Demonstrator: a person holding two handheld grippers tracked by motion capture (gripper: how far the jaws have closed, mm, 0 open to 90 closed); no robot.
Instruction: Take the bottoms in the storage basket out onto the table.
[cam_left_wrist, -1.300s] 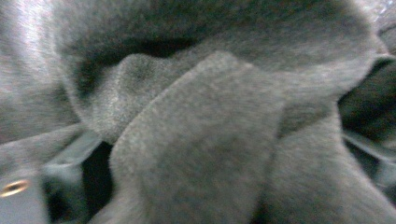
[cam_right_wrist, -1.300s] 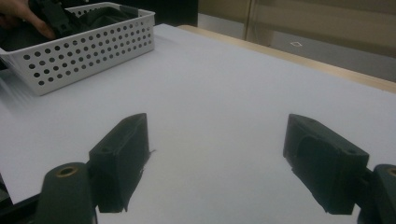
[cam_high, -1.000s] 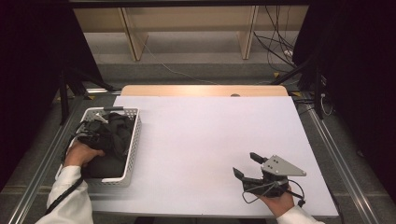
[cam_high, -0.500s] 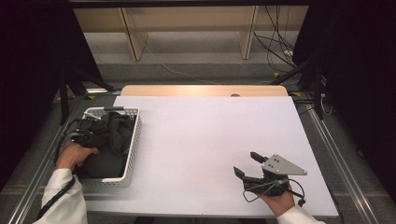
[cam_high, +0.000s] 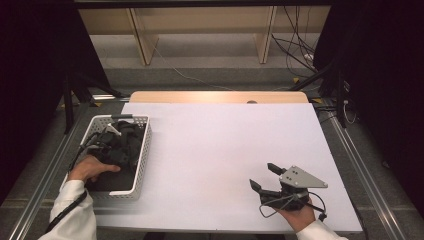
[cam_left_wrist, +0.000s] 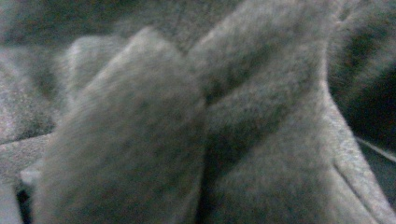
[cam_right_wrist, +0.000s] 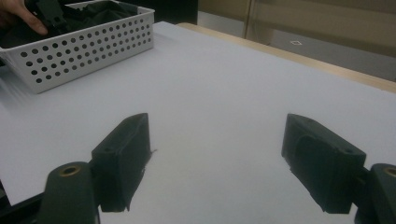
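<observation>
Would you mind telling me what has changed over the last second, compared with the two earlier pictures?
The left hand has drawn back a little toward the near end of the white basket, and the left gripper's jaws have just been opening, buried in the dark cloth; the left gripper view sits right against grey fabric, so a hold cannot be judged. The right gripper stayed open on the white table; the basket kept its place.

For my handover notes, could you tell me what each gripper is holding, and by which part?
The right gripper stands open over the bare white table, holding nothing. The left gripper is buried in dark cloth in the white basket; any hold cannot be told.
</observation>
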